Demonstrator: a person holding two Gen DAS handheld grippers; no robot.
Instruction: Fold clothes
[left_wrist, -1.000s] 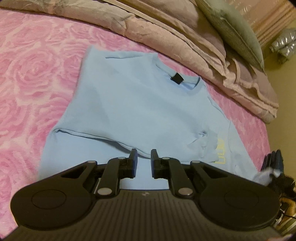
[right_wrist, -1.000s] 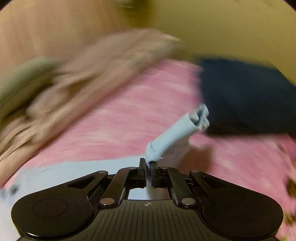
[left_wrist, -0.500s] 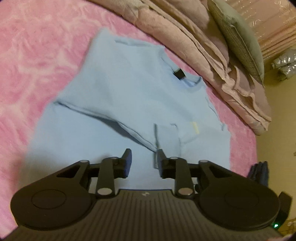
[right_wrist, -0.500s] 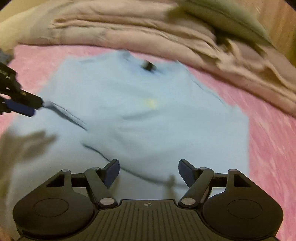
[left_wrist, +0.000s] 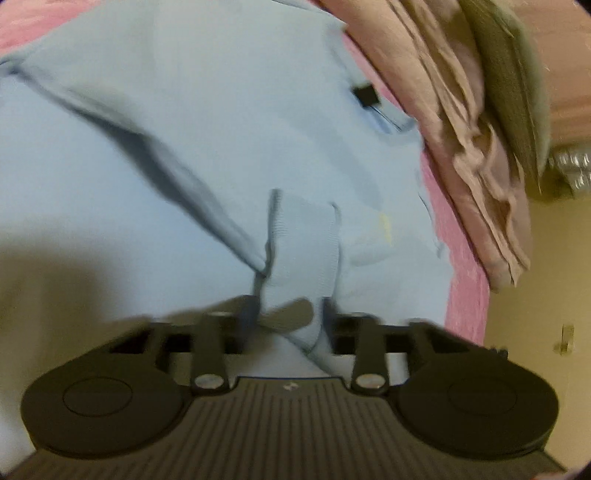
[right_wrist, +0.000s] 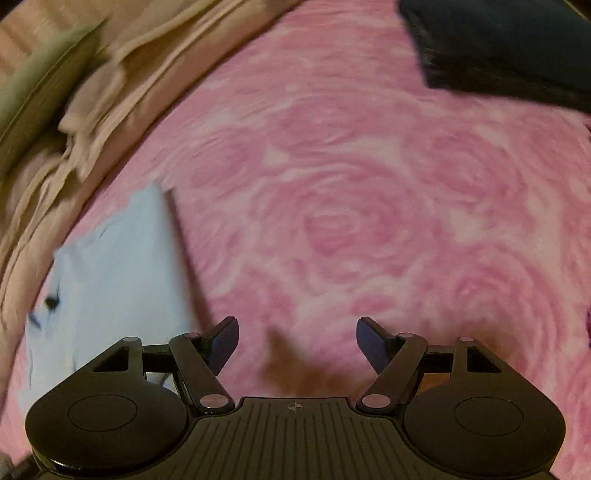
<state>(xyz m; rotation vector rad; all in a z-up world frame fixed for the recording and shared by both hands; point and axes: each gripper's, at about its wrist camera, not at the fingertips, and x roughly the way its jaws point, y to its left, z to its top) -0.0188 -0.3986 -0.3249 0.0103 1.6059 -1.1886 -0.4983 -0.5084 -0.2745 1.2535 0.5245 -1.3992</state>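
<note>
Light blue t-shirt (left_wrist: 207, 122) lies flat on the bed's pink rose-print blanket (right_wrist: 351, 206), collar and black neck tag (left_wrist: 365, 96) at the far right, close to the bedding pile. Both sleeves are folded in over the body: the left one runs as a diagonal fold from far left toward the centre, the right sleeve cuff (left_wrist: 303, 240) lies near centre, just beside a small yellow print (left_wrist: 384, 225). Left tool (left_wrist: 286, 321) sits low over the shirt, jaws partly open, with the cuff fabric running down between the fingers; frame is blurred, cannot tell if the pads actually touch the cloth. Right tool (right_wrist: 297, 341) is wide open, holding nothing, over bare blanket just right of the shirt's edge; in its view the shirt shows only at the near left (right_wrist: 110, 280). Crumpled beige quilt (left_wrist: 461, 140) runs along the far side of the bed, touching or nearly touching the collar end, with a grey-green pillow (left_wrist: 513, 85) on top. Dark navy folded garment (right_wrist: 509, 48) lies on the blanket at far right, well apart from the shirt.
</note>
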